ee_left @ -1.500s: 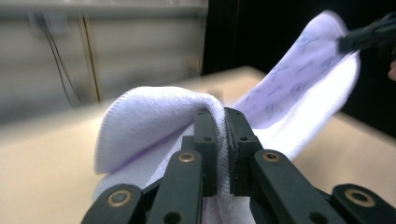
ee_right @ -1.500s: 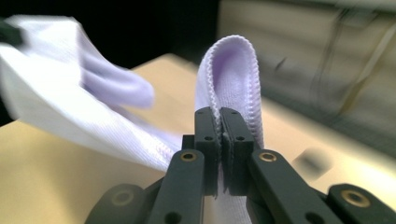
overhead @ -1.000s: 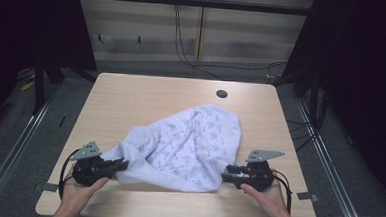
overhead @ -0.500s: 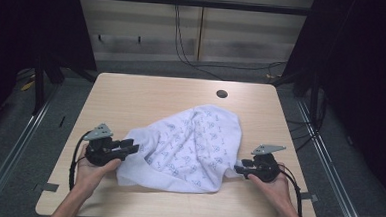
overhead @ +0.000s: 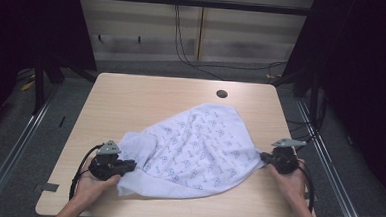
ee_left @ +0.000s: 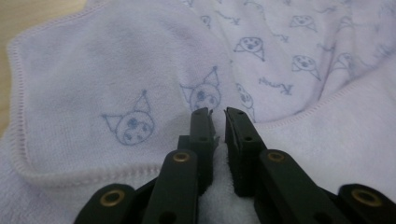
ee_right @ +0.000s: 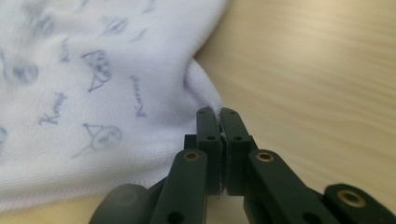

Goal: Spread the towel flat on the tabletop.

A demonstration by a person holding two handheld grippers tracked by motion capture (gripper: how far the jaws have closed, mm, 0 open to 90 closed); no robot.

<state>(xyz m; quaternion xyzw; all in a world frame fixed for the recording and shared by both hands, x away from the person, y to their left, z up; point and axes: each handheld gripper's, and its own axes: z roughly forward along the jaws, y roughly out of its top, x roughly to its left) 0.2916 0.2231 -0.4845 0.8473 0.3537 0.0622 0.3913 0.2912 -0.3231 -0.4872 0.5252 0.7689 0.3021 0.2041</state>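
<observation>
My left gripper (overhead: 128, 166) pinches the towel (overhead: 199, 149) at its near left corner; my right gripper (overhead: 264, 159) has just closed on the right corner. The towel lies rumpled on the tabletop (overhead: 146, 98). Draw both corners apart evenly, keeping the jaws pressed tight.

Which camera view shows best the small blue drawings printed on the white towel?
The left gripper view: the towel is close and sharp, so its blue cat-like faces and stitched hem are clear. The right gripper view shows similar prints, but blurred. In the high view the whole towel lies on the table, its prints only tiny marks.
</observation>
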